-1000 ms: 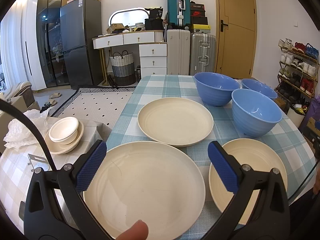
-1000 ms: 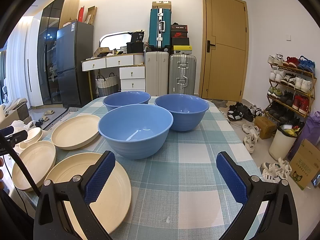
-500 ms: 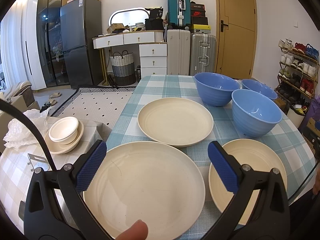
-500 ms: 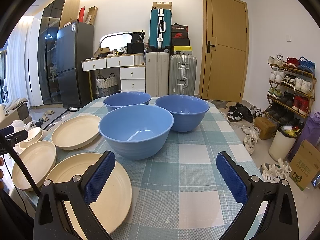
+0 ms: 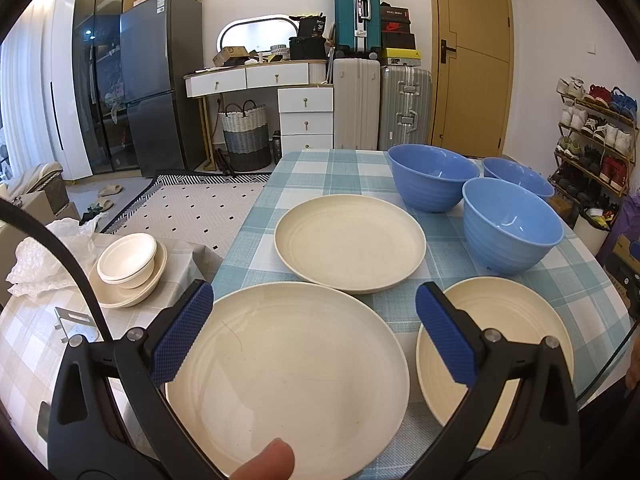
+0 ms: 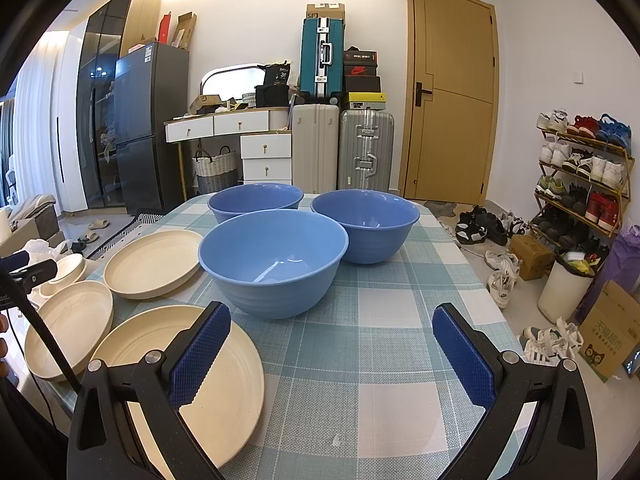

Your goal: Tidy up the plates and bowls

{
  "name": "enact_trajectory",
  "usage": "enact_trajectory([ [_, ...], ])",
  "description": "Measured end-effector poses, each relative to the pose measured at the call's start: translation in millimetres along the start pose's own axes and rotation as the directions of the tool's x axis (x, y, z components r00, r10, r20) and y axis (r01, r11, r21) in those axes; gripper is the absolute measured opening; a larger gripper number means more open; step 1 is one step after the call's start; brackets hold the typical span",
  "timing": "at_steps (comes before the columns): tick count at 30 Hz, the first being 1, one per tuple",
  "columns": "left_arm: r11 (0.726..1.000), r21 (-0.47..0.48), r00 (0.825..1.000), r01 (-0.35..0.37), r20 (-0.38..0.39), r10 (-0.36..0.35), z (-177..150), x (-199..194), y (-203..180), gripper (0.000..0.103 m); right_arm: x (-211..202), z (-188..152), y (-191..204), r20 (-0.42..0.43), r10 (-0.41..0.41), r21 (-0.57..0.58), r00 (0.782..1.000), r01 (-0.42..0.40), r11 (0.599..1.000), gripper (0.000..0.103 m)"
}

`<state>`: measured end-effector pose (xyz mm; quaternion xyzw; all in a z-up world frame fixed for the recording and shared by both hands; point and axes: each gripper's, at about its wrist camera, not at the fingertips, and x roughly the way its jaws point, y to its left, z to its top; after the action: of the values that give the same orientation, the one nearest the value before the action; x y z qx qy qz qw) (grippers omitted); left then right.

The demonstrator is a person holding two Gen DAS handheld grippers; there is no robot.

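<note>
On a checked tablecloth [image 6: 384, 360] sit three cream plates and three blue bowls, none stacked yet. From the left wrist view, the left gripper [image 5: 314, 336] hangs released, jaws wide, above the nearest plate [image 5: 288, 376]; a second plate [image 5: 350, 242] lies just behind it and a third plate [image 5: 516, 332] to the right. From the right wrist view, the right gripper [image 6: 330, 350] is also released and empty, facing the closest bowl [image 6: 274, 262], with two more bowls [image 6: 366, 226] behind. Stacking probably starts with a plate: the rim is thin and low, so one finger should slide under the edge, pinch firmly, lift level, then lower it centred on another plate.
</note>
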<state>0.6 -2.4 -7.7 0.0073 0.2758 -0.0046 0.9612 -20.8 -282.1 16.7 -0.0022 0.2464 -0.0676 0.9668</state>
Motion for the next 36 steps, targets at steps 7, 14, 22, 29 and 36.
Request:
enact_trajectory([
  [7,1.0,0.001,1.0,-0.001,-0.001,0.001,-0.6,0.4,-0.1,0.101,0.0,0.0,0.4,0.0,-0.001,-0.001,1.0,0.001,1.0,0.103],
  [14,1.0,0.0,1.0,-0.003,-0.003,0.003,-0.3,0.0,0.5,0.101,0.0,0.0,0.5,0.001,0.002,-0.002,1.0,-0.002,1.0,0.103],
  [22,1.0,-0.012,1.0,-0.007,-0.001,0.007,-2.7,-5.8,4.9,0.101,-13.4,-1.6,5.1,0.01,0.078,0.008,0.997,-0.078,0.997,0.103],
  [29,0.998,-0.07,1.0,0.009,0.027,-0.008,-6.4,-30.6,21.0,0.101,-42.8,-2.3,29.1,0.084,0.087,-0.077,0.993,-0.08,0.994,0.103],
  [36,0.996,-0.085,0.997,-0.014,0.074,0.02,-9.5,-63.5,31.5,0.101,-73.0,2.2,49.4,0.13,0.135,-0.1,0.982,-0.123,0.987,0.103],
])
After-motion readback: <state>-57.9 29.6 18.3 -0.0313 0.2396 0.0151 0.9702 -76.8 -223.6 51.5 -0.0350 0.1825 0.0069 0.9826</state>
